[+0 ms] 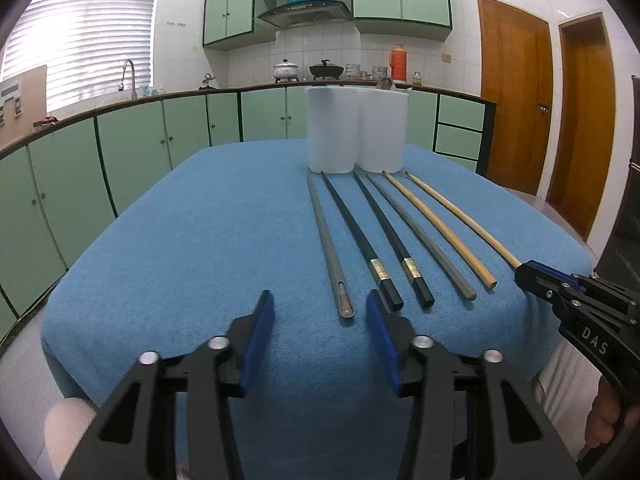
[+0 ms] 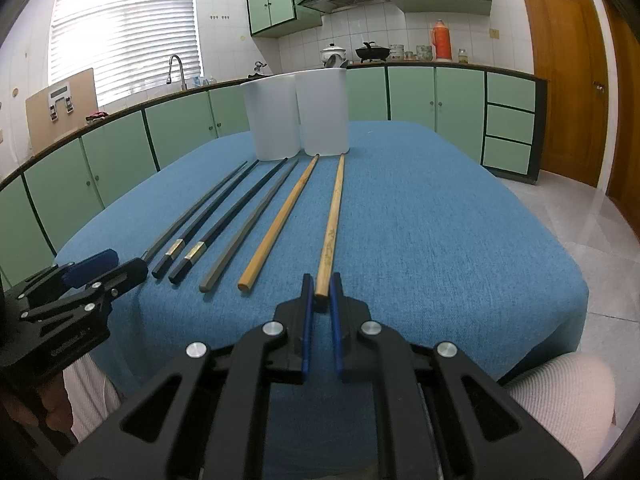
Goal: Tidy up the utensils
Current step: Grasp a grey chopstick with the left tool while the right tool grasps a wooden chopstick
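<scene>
Six chopsticks (image 2: 256,216) lengthwise, tips toward two white cups (image 2: 296,116).

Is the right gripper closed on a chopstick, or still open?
Shut. The right gripper has its blue fingers pinched on the near end of the rightmost wooden chopstick, which still lies along the blue tablecloth.

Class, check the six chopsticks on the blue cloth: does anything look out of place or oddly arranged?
Only the pairing looks odd: the two grey chopsticks lie apart, with the black pair between them. The wooden pair lies together. Nothing is spilled or broken.
</scene>
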Demonstrator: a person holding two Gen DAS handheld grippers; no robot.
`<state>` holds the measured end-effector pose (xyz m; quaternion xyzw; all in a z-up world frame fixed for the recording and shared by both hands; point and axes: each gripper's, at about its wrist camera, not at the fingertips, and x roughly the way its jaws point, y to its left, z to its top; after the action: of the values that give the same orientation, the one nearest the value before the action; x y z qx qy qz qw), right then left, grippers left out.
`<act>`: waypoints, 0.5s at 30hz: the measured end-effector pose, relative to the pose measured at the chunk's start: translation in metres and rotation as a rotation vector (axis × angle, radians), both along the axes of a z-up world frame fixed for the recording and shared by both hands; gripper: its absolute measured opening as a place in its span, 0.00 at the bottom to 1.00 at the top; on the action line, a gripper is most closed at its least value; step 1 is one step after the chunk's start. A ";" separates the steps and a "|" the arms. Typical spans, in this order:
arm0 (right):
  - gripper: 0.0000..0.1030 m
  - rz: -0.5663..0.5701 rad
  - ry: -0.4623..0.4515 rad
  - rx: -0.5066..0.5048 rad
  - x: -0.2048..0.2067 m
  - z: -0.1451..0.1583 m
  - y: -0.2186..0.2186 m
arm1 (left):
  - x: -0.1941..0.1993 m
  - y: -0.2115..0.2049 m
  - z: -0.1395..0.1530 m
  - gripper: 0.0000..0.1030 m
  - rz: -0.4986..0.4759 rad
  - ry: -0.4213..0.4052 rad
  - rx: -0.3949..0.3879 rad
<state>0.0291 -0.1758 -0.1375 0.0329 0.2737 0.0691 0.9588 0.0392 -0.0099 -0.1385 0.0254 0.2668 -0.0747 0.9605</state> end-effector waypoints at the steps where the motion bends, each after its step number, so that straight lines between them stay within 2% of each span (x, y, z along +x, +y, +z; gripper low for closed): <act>1: 0.08 -0.001 0.000 -0.001 0.000 0.000 0.000 | 0.001 -0.001 0.000 0.33 0.002 0.000 0.002; 5: 0.08 -0.001 -0.003 0.000 -0.001 0.000 -0.001 | -0.001 -0.005 -0.001 0.23 -0.003 -0.001 0.002; 10: 0.08 -0.004 -0.006 0.005 0.000 -0.002 -0.003 | -0.001 -0.010 -0.002 0.21 -0.004 -0.003 0.015; 13: 0.08 -0.005 -0.010 0.000 0.002 -0.002 -0.002 | 0.000 -0.011 -0.002 0.09 -0.012 0.002 0.001; 15: 0.07 -0.005 -0.013 -0.011 0.002 -0.003 0.000 | 0.000 -0.012 -0.003 0.09 -0.003 -0.001 0.006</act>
<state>0.0312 -0.1762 -0.1401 0.0279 0.2677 0.0656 0.9609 0.0392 -0.0224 -0.1410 0.0286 0.2664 -0.0756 0.9605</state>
